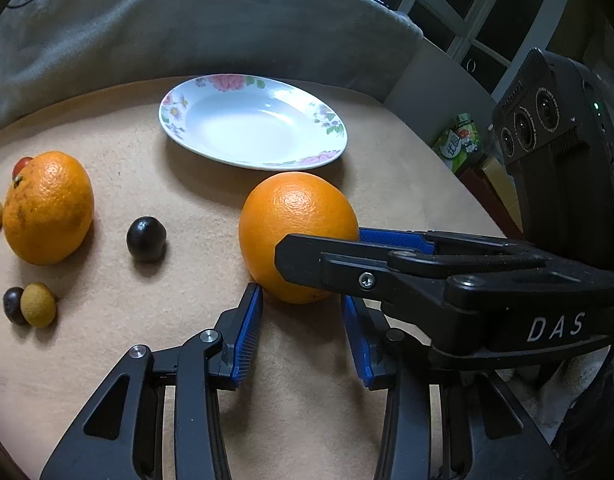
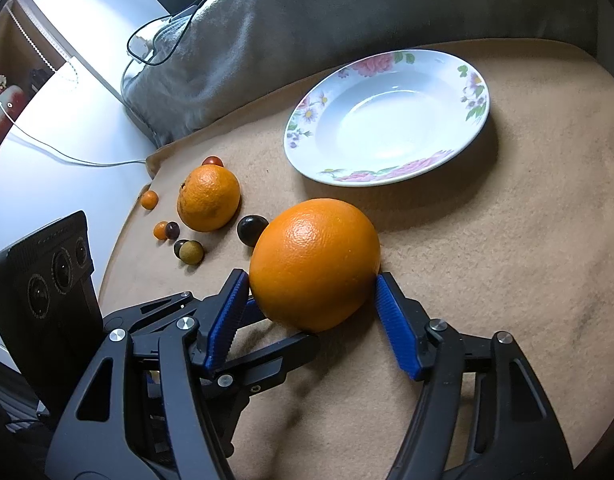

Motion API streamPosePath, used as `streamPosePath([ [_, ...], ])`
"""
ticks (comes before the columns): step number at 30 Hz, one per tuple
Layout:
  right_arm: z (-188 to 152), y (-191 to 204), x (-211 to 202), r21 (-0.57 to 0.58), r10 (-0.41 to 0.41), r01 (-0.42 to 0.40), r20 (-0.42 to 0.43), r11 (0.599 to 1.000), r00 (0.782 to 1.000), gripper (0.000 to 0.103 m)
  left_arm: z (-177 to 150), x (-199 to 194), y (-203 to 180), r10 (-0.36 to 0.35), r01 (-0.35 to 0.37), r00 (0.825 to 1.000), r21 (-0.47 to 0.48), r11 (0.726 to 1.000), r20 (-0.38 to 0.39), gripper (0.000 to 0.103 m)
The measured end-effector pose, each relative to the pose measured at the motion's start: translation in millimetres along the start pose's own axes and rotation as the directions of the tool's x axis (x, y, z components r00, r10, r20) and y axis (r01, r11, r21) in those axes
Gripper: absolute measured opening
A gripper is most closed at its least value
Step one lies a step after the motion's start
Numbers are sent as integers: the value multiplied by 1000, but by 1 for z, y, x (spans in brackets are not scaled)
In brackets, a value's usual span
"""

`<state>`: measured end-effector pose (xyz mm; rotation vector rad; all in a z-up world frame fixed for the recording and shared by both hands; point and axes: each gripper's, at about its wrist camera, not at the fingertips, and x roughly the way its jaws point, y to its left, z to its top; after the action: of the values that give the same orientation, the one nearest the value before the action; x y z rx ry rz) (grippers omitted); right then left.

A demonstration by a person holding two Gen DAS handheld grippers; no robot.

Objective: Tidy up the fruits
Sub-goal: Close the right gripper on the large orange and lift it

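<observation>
A large orange [image 1: 297,232] [image 2: 315,264] lies on the tan cloth in front of a white flowered plate [image 1: 327,120] [image 2: 473,92], which holds nothing. My right gripper [image 2: 313,280] has its blue pads on both sides of this orange, shut on it. In the left wrist view it reaches in from the right [image 1: 319,250]. My left gripper [image 1: 303,304] is open, its pads just short of the same orange. A second orange [image 1: 47,206] [image 2: 209,198] lies to the left. A dark plum [image 1: 146,239] [image 2: 251,230] lies between the two oranges.
Several small fruits lie at the left: a tan one [image 1: 38,305] [image 2: 191,252] beside a dark one [image 1: 13,305], small orange ones [image 2: 149,199], a red one [image 1: 22,164]. A grey blanket [image 1: 187,28] rises behind the plate. The cloth edge drops off at left [image 2: 147,168].
</observation>
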<state>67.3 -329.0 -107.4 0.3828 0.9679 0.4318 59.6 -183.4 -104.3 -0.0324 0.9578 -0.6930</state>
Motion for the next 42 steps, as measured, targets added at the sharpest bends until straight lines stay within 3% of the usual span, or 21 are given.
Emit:
streamPosePath([
  [8, 2, 4, -7, -17, -18, 18, 23, 1000, 1000, 67, 1, -3, -3, 0, 0, 1000, 12, 1000, 10, 38],
  [14, 8, 8, -12, -43, -25, 27, 45, 999, 999, 55, 9, -7, -2, 25, -26, 999, 10, 1000, 41, 38],
  [18, 12, 10, -8, -63, -37, 39, 32, 997, 999, 55, 13, -3, 0, 50, -51, 998, 25, 998, 44, 38],
  [21, 13, 11, -6, -73, -48, 50, 27, 996, 998, 55, 14, -2, 4, 28, -28, 999, 13, 1000, 41, 38],
  [24, 15, 10, -4, -73, -49, 49, 14, 996, 999, 59, 14, 1, 5, 33, -33, 999, 9, 999, 35, 38],
  [27, 18, 2, 3, -51, -60, 60, 1, 997, 998, 81, 14, 3, 8, 38, -38, 999, 2, 999, 31, 38],
  [28, 19, -1, 6, -45, -47, 47, -4, 998, 999, 82, 15, 3, 9, 38, -38, 999, -2, 999, 30, 38],
  [35, 27, -9, 22, -36, 44, -44, -14, 998, 999, 83, 14, 3, 13, 23, -23, 999, 2, 1000, 28, 40],
  [42, 27, -5, 24, -41, 43, -44, -16, 998, 999, 80, 14, 4, 15, 25, -25, 999, -3, 1000, 25, 42],
])
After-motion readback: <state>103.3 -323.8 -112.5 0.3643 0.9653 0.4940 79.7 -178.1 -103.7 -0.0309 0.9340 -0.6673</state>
